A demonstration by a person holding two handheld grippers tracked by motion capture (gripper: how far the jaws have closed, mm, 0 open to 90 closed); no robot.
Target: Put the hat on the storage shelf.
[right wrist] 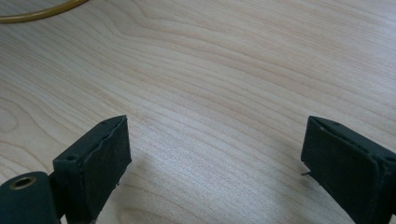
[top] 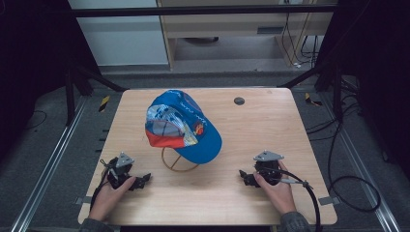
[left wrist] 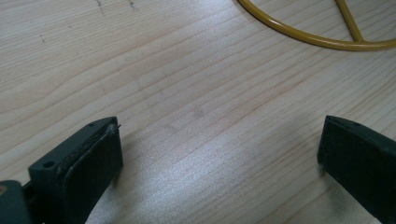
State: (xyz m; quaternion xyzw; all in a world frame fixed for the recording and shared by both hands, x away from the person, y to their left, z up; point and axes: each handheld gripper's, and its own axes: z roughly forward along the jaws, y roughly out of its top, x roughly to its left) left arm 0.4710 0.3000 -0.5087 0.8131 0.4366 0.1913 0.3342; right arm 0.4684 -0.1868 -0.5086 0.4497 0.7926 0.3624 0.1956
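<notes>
Grippers rest low on the table (top: pixel 270 121), both wide open and empty: left gripper (top: pixel 145 180), right gripper (top: pixel 243 175). Cap (top: pixel 186 126) sits on its wire stand (top: pixel 180 164) ahead, between them. Your next move seems reaching forward to it.

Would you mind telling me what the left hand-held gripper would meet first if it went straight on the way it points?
Probably the yellow wire stand under the cap; bare table lies before it.

Lab-style recording booth: wooden surface (top: pixel 270 130) under tools, black curtains (top: pixel 29 58) either side, metal floor rails (top: pixel 48 169) flanking, loose cables (top: pixel 348 193) on grey floor right of right tool, cabinet beyond.
</notes>
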